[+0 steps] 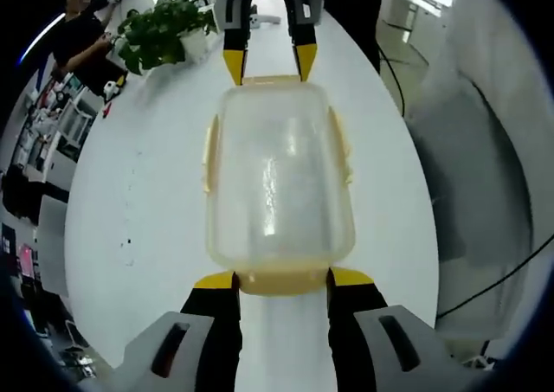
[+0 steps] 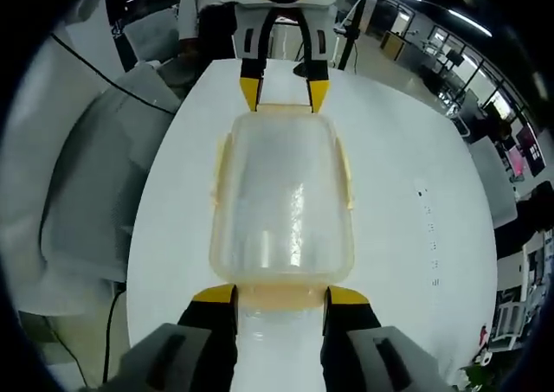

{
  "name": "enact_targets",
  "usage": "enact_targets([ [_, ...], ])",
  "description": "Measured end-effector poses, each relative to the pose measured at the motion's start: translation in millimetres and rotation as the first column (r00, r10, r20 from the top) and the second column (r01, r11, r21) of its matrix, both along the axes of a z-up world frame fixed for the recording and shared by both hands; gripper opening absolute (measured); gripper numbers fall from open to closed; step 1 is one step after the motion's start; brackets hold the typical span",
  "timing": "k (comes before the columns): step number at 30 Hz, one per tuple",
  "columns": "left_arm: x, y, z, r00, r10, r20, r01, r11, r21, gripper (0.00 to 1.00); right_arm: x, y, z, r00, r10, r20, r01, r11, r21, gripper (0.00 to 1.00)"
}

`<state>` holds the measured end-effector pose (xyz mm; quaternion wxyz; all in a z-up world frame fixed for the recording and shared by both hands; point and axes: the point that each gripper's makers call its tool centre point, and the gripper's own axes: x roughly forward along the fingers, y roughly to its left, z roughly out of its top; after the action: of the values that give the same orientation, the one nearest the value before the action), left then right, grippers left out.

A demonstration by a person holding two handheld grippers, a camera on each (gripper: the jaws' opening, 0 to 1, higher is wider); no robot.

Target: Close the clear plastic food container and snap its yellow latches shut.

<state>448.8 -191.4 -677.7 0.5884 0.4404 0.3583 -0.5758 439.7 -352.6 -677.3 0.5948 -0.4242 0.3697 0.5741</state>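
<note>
- The clear plastic food container [image 1: 279,180] is lying lengthwise on the white table [image 1: 156,236], its lid already on, roughly midway between the table's two long edges.
- Its yellow latches [image 1: 210,154] are running along the long sides, and another yellow latch [image 1: 281,281] is sitting at each short end.
- In the left gripper view, the left gripper [image 1: 281,281] is standing with its jaws spread, one yellow tip at either side of the near end latch, right up against the container's short end; I cannot tell whether they are pressing on it.
- In the right gripper view, the right gripper [image 2: 281,297] is doing the same at the opposite short end, jaws parted and flanking that end's latch.
- Each gripper is facing the other across the container, so the box is lying between the two pairs of jaws, lengthwise along the line joining them.
- In the left gripper view, the right gripper [image 1: 270,63] is showing at the far end, its yellow tips touching or just beside the lid's edge.
- A green potted plant [image 1: 160,30] is standing near the table's far corner in the left gripper view.
- A person in dark clothing [image 1: 82,37] is standing beyond the plant, off the table.
</note>
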Motion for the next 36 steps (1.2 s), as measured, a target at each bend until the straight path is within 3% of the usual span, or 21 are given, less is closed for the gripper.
enact_targets([
  [21, 1.4, -47.4, -27.9, 0.999, -0.025, -0.035, 0.025, 1.000, -0.009, 0.35, -2.7, -47.4, -25.2, 0.999, -0.026, -0.029, 0.026, 1.000, -0.008, 0.35],
  [36, 7.4, -59.8, -47.7, 0.998, -0.031, -0.050, 0.030, 0.999, -0.011, 0.35, 0.8, -59.6, -44.6, 0.998, -0.037, -0.051, 0.036, 0.999, -0.028, 0.35],
])
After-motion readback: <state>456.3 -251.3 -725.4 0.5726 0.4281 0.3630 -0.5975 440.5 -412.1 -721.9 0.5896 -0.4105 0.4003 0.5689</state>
